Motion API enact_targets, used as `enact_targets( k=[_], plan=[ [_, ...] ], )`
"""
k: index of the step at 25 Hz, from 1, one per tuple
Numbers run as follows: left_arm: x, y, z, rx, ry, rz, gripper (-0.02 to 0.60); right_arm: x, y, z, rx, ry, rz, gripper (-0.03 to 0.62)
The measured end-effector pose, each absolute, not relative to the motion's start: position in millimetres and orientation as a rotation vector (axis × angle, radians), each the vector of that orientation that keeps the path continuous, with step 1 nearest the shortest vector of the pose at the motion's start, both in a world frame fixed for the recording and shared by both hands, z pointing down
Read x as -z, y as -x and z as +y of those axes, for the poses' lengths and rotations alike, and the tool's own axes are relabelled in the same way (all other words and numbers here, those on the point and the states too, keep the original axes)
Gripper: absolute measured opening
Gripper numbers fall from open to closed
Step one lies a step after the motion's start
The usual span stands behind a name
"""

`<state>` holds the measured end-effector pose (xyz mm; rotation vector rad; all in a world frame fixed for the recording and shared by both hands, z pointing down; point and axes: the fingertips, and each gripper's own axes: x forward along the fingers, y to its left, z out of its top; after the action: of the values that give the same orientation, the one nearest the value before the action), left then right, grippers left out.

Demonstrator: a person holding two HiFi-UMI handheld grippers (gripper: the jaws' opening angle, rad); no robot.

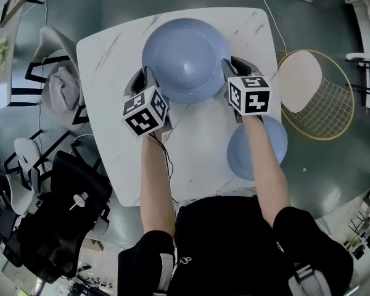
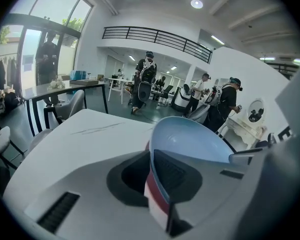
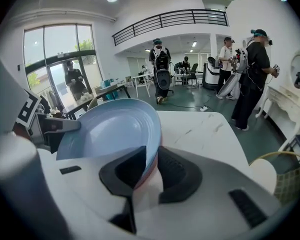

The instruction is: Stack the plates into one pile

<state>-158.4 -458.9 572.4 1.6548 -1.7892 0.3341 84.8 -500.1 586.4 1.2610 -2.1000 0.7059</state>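
A large pale-blue plate [image 1: 185,57] is over the far half of the white marble table [image 1: 111,73], with a gripper on each side of it. My left gripper [image 1: 142,79] grips its left rim and my right gripper [image 1: 234,66] grips its right rim. In the left gripper view the plate [image 2: 190,139] runs edge-on between the pads of the left gripper [image 2: 152,169]. The right gripper view shows the plate [image 3: 110,129] wedged the same way in the right gripper [image 3: 150,169]. A smaller blue plate [image 1: 237,156] lies near the table's right front corner, partly under my right forearm.
A gold wire basket [image 1: 324,103] with a pale round disc stands on the floor to the right of the table. Chairs [image 1: 55,85] and a black chair [image 1: 61,221] stand to the left. Several people [image 3: 252,69] stand further back in the room.
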Motion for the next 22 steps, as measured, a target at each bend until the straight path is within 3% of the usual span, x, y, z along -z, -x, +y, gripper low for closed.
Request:
enact_targets(
  k=[7,10,22],
  plan=[
    [-585.1,149.4,-467.9,-0.413,-1.699,-1.762,0.064,-590.4,-89.0,-506.2,-0.591,-1.25,-2.069,0.108],
    [-586.9,150.2,-468.1,-0.377,-1.689,-1.757,0.162,-590.7,-84.9,-504.9,-0.552,-1.221,-2.094,0.141],
    [-602.9,165.3,-457.9,-0.399,-1.631,-1.713,0.164,-604.4,-86.8,-525.9,-0.454,-1.057,-2.075,0.167]
  ],
)
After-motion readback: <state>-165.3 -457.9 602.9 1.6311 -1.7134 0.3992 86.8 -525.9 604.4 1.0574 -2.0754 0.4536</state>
